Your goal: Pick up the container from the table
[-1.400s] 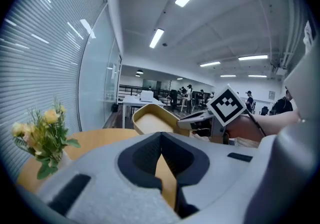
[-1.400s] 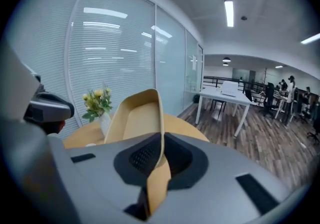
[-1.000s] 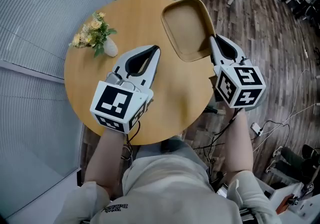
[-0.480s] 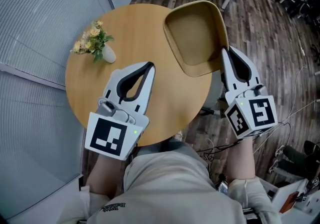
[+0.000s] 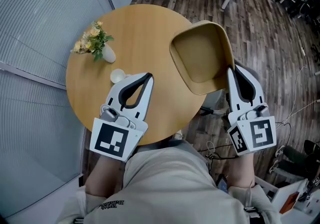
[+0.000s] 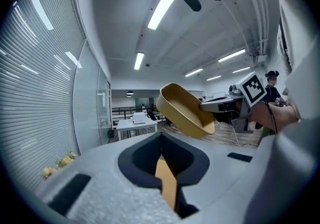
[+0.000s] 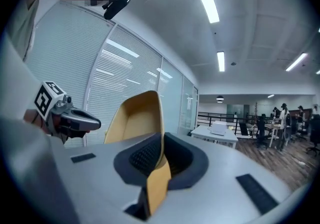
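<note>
**A:** From the head view, where is the container (image 5: 202, 58)?

**B:** It is off the worktop (image 5: 140, 28), hanging tilted above the right edge. The right tool (image 5: 231, 70) has its jaws closed on the near rim. The body of the container reaches away from the person, roughly in line with that tool.

**A:** And the left tool (image 5: 147, 75)?

**B:** It is over the worktop, left of the container and clearly apart from it. Its tips are together and nothing is in them. The flowers (image 5: 95, 42) stand further off at the far left.

**A:** What does the left gripper view add?

**B:** Its jaws meet on nothing. A sliver of wood colour shows in the seam, probably the worktop below. The container (image 6: 185, 110) floats up and to the right, with its hollow side facing up towards this camera.

**A:** And the right gripper view?

**B:** The jaws are clamped on the thin wall, so the container (image 7: 135, 118) rises straight ahead, edge-on, with its hollow to the left.

**A:** So what does the next move hinge on?

**B:** One pinch at the near rim carries all the weight, and the rest of the container hangs out in front of it. I judge the right hand must keep it steady, or the left must reach right to the free side.
</note>
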Tool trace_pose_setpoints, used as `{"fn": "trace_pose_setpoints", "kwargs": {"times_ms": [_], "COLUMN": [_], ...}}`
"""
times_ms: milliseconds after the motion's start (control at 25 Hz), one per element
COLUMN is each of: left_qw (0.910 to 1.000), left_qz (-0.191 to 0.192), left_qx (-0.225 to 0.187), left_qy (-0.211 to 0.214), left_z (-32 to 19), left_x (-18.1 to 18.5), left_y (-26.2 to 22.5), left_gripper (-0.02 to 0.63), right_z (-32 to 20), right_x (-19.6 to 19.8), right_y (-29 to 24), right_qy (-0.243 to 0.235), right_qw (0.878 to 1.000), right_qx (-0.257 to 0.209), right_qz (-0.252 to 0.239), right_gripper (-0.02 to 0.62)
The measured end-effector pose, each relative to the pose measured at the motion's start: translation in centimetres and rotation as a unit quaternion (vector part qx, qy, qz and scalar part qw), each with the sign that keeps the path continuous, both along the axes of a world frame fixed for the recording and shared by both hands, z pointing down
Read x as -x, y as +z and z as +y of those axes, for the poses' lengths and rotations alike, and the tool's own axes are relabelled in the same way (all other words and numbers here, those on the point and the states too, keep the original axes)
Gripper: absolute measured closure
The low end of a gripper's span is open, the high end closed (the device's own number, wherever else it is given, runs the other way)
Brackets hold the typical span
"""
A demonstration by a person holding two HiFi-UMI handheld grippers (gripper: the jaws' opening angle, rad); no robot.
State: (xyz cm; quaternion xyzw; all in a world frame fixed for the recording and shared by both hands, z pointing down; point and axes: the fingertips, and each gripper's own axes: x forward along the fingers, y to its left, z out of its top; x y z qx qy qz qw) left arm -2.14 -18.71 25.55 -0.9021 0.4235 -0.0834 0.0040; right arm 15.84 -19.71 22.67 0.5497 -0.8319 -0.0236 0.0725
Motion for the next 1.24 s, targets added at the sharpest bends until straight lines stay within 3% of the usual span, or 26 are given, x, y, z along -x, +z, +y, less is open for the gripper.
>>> {"fn": "trace_pose_setpoints", "kwargs": {"times_ms": [280,800,1240], "left_qw": [0.9998,0.9997,0.9996], "left_qz": [-0.012,-0.020,-0.022], "left_qx": [0.015,0.009,0.017], "left_qy": [0.004,0.012,0.011], "left_z": [0.9,2.0,1.9], "left_x": [-0.8,-2.1,-1.7], "left_y": [1.1,1.1,2.1], "left_gripper": [0.586,0.586,0.586], "right_z": [0.7,1.6,1.4], "right_x": [-0.8,-1.2,-0.8], "right_y": [2.1,0.4,2.1], "right_qy": [-0.012,-0.025,-0.029], "right_qw": [0.998,0.997,0.996], "right_qx": [0.039,0.026,0.047], "right_qz": [-0.039,-0.066,-0.073], "right_gripper": [0.558,0.558,0.558]}}
